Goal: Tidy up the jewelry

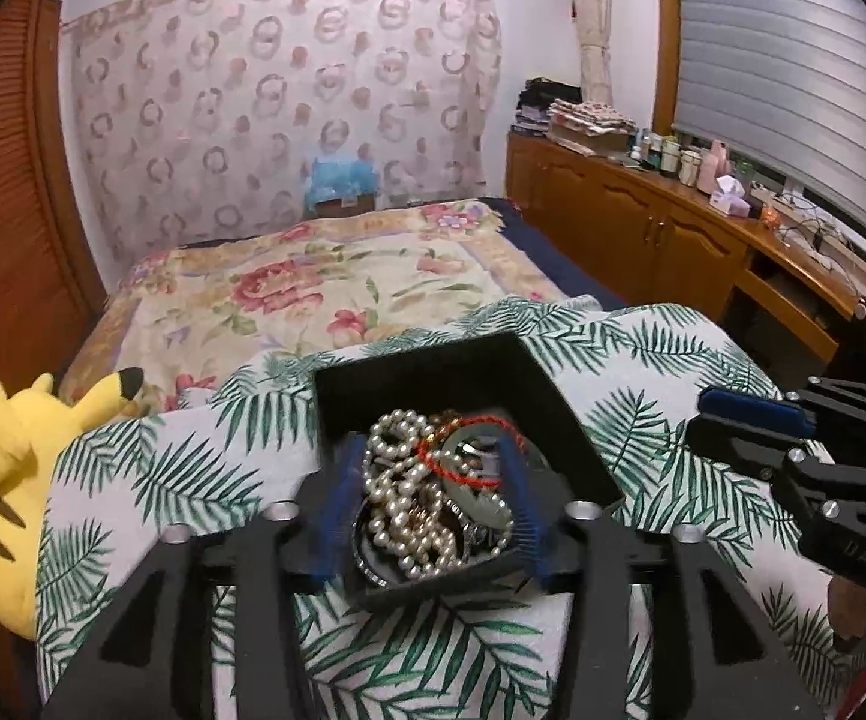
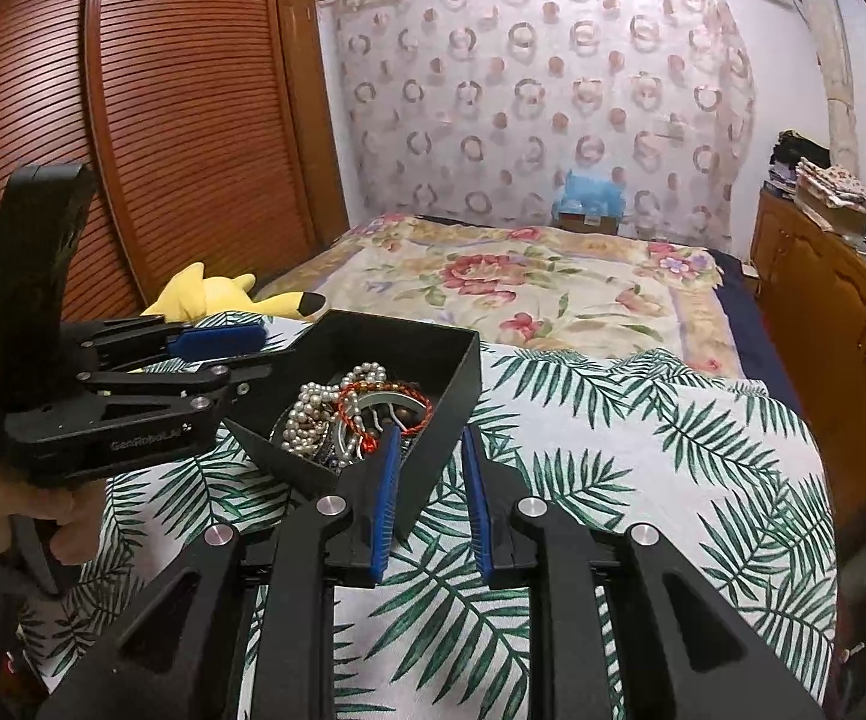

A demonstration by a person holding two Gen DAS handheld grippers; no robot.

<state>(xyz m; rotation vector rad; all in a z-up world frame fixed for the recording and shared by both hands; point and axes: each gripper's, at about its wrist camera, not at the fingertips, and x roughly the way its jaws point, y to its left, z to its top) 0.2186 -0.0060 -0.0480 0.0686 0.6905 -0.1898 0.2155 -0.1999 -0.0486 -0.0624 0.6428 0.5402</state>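
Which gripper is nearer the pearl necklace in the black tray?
Left. The left gripper straddles the pearl necklace in the black tray; the right gripper straddles the tray's near wall, beside the pile.

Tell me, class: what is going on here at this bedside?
A person holds a gripper in each hand over a black tray of tangled jewelry on a palm-leaf cloth. The left gripper stands open around the pearl necklace and red cord. The right gripper straddles the tray's near wall, gripping nothing.
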